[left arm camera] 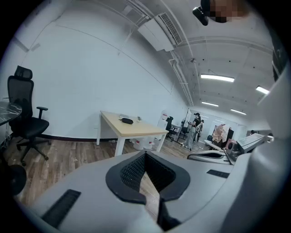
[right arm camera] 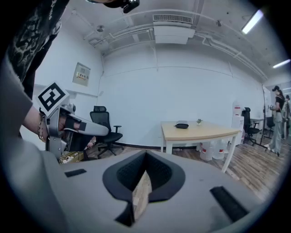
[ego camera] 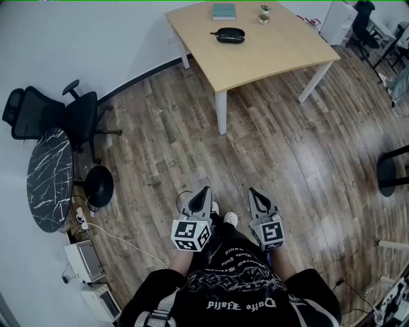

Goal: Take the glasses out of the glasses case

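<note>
Two grippers are held low in front of the person, side by side above the wooden plank floor (ego camera: 268,147). The left gripper (ego camera: 205,190) has its jaws pressed together at the tips, and nothing is held between them. The right gripper (ego camera: 252,191) is likewise closed tip to tip and empty. One cube with square markers is carried on each gripper, two in all.

One light wooden table with white legs (ego camera: 281,54) is seen across the floor, well apart from both grippers. Three things are counted on its top: one black oval glasses case (ego camera: 230,35), one teal book (ego camera: 224,11) and one small potted plant (ego camera: 264,14). The case is laid flat on the tabletop, with the book just beyond it and the plant beyond it to the right; none of the three is touched by another. Whether the case is open cannot be told, as it is shown too small in every view. In each gripper view the table and the case are seen past the closed jaws.

At the left of the head view, one black office chair (ego camera: 57,115) is placed by the white wall. One dark round marble-patterned tabletop (ego camera: 48,179) is set just beside it.
</note>
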Motion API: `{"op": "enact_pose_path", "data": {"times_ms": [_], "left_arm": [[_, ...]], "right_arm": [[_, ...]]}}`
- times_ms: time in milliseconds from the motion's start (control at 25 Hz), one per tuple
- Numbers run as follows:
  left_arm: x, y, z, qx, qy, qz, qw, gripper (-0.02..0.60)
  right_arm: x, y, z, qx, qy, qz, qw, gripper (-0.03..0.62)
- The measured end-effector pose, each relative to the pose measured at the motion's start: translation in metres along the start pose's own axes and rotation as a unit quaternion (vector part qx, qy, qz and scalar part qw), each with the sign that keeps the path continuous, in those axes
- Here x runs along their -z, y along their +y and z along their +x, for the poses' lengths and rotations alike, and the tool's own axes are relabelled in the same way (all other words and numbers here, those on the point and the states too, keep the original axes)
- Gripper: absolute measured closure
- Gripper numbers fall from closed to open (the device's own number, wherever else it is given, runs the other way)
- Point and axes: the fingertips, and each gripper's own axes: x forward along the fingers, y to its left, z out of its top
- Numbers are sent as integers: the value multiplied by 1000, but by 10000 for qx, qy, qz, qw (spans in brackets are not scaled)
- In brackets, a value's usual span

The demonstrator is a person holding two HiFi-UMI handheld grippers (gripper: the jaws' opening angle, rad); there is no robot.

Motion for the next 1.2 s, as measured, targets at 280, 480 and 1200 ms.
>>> {"op": "enact_pose_path", "data": {"times_ms": [280, 480, 1200], "left_arm": [[-1, -11, -19, 222, -50, 147, 9996, 578], [-2, -12, -26, 349, -46, 214, 9991, 578], [-15, 0, -9, 978, 130, 169, 9950, 316]], "right_arm": [[-7, 9, -18, 140, -73, -64, 9999, 591], [-6, 13, -18, 307, 38, -78, 9995, 589], [-27, 3, 7, 579, -296, 594, 9961, 341]]}}
